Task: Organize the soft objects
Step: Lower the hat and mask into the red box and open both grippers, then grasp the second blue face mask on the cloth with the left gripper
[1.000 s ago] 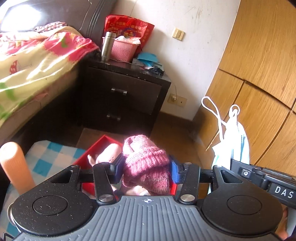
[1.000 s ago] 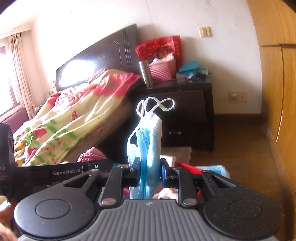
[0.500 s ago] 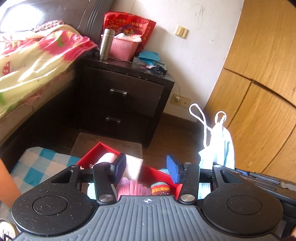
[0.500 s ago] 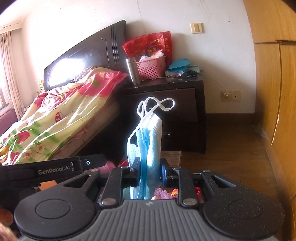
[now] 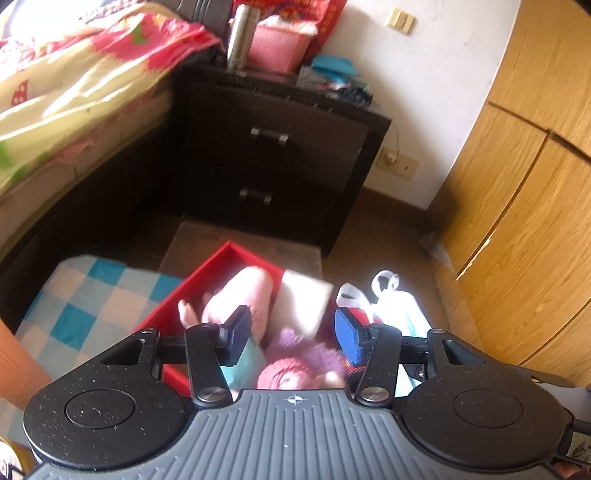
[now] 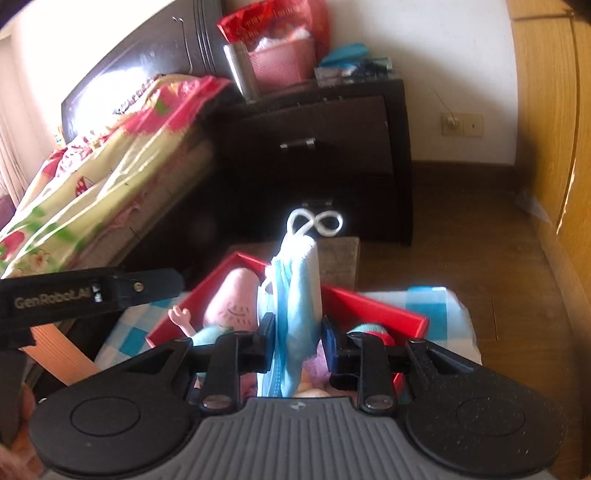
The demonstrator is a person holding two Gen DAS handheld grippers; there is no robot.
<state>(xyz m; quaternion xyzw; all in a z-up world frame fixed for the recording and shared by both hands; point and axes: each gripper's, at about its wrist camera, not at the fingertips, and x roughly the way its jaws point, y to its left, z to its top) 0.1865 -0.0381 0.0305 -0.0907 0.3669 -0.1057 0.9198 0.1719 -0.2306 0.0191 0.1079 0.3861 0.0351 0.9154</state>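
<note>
A red box (image 5: 207,269) sits on a blue-checked cloth (image 5: 92,295). It holds a pink plush pig (image 5: 243,295) and the pink knitted hat (image 5: 295,365). My left gripper (image 5: 291,332) is open and empty just above the hat. In the right wrist view the red box (image 6: 373,302) and the pig (image 6: 232,299) show below my right gripper (image 6: 297,332). Its jaws have parted and the blue face masks (image 6: 295,295) hang loosely between them over the box. The masks also show in the left wrist view (image 5: 395,306).
A dark nightstand (image 5: 273,155) with a pink basket (image 5: 277,48) and a steel flask (image 5: 240,33) stands behind the box. A bed with a floral quilt (image 5: 74,85) is at the left. Wooden wardrobe doors (image 5: 524,221) are at the right. A brown mat (image 6: 340,258) lies beyond the box.
My left gripper opened and the pink knitted hat dropped into the red box. Both grippers tilted down over the box. My right gripper's jaws have widened around the masks.
</note>
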